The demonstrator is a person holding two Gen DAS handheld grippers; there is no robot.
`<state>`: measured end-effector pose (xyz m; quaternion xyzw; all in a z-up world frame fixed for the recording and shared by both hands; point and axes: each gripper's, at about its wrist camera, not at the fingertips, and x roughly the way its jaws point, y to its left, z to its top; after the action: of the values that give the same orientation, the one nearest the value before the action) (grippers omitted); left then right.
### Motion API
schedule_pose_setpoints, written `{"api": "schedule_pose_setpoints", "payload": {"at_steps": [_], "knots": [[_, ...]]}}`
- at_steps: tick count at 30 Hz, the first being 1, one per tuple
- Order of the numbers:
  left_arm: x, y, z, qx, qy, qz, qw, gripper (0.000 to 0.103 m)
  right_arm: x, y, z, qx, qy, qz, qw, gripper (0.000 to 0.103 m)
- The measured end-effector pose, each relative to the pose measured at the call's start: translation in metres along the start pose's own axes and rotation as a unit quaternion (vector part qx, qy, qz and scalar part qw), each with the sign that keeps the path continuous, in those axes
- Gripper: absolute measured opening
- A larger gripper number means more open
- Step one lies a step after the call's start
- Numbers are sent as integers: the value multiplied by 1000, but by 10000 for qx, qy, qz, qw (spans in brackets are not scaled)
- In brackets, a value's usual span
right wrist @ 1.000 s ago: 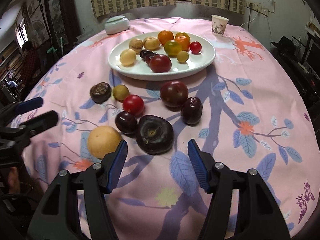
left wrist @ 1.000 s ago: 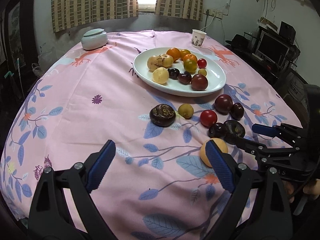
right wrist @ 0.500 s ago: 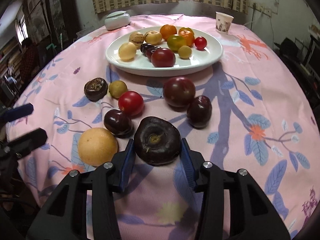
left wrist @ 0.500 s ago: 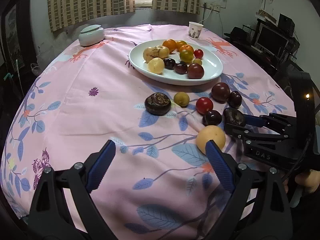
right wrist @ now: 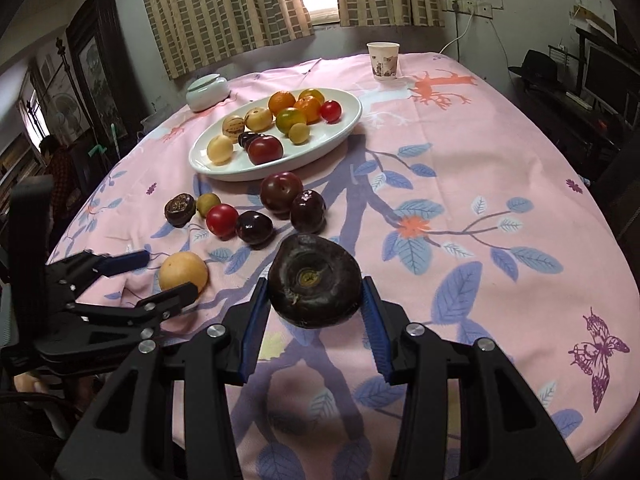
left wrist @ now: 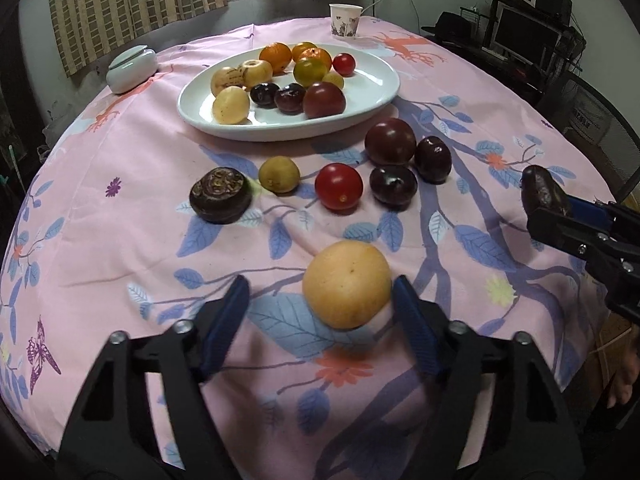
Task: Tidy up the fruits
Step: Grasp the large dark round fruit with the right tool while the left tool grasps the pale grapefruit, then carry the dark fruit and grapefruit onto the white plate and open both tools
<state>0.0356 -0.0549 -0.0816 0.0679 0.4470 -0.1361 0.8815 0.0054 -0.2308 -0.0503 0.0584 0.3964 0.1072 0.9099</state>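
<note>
Right tool (right wrist: 312, 300) now has the dark fruit (right wrist: 314, 282) clamped and lifted off the surface (right wrist: 460, 168), while left tool (left wrist: 322, 312) is closing around the orange fruit (left wrist: 346, 283), pads not yet pressing.

Both wrist cameras look steeply down along their fingers, close over the pink tablecloth (left wrist: 120, 208), sharing the fruit plate (left wrist: 372, 96).

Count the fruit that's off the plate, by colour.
dark fruit, maroon to near-black: 5, one of them held in the right gripper
red fruit: 1
yellow-green fruit: 1
pale orange fruit: 1
Total: 8
</note>
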Motion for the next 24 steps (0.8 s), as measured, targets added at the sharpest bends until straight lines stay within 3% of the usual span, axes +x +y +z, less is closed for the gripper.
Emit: {"api": "schedule_pose_setpoints", "payload": {"at_steps": [1,2,12,24], "knots": [[2,-1,0,-20,46,-156,9999,49,0,0,0,8,-6,10,10000,46],[1,-3,0,-3,40,-180,9998,46,1,-1,0,17,2,25,10000,46],[-19,-3,1,-10,-281,-194,9994,46,5,10,-1,-22,48,195,9998,46],[-27,20,6,-163,-361,-213,9990,46,19,31,8,-239,230,340,9989,46]]}}
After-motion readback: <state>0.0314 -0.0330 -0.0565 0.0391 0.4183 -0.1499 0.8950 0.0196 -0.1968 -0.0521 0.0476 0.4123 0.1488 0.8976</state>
